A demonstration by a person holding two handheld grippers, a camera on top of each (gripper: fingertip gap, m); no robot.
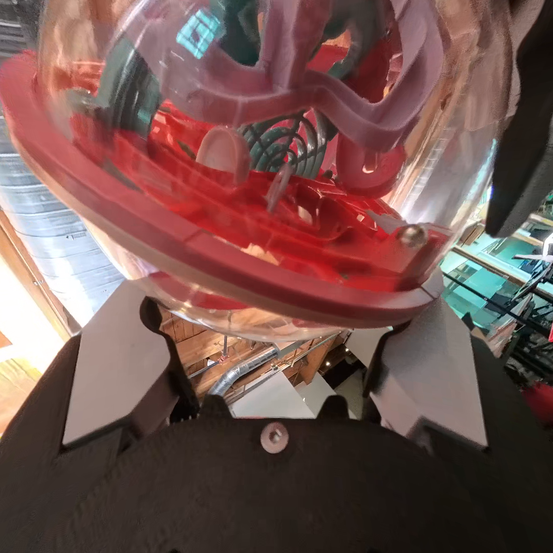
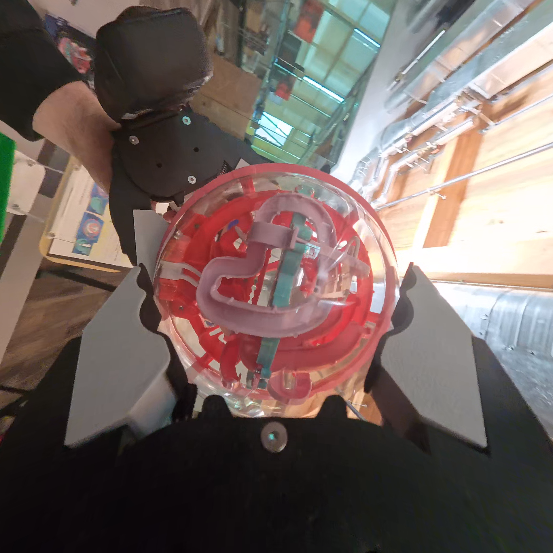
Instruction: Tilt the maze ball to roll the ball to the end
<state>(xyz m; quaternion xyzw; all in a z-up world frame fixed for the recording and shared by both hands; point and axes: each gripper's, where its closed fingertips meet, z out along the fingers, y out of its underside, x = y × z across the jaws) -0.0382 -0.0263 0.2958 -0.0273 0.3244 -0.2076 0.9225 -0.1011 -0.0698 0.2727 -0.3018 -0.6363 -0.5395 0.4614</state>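
Note:
The maze ball [image 1: 269,149] is a clear sphere with a red rim and red, lilac and teal tracks inside. It is held up in the air between both grippers. A small steel ball [image 1: 411,235] sits on a red track near the rim at the right. My left gripper [image 1: 278,302] is shut on the sphere, with the red rim resting across its white fingers [image 1: 119,344]. My right gripper [image 2: 275,287] is shut on the maze ball [image 2: 275,293], its pads [image 2: 146,302] pressed on both sides. The left gripper [image 2: 155,167] also shows in the right wrist view, at the sphere's upper left.
Both views look up at a ceiling with wooden beams [image 2: 493,209] and silver ducts [image 2: 508,323]. A gloved hand [image 2: 149,54] holds the left gripper. A dark part of the other gripper [image 1: 526,119] is at the upper right. Windows and shelving [image 1: 508,269] lie to the right. The gap from one gripper's tips to the other's is roughly 8 cm.

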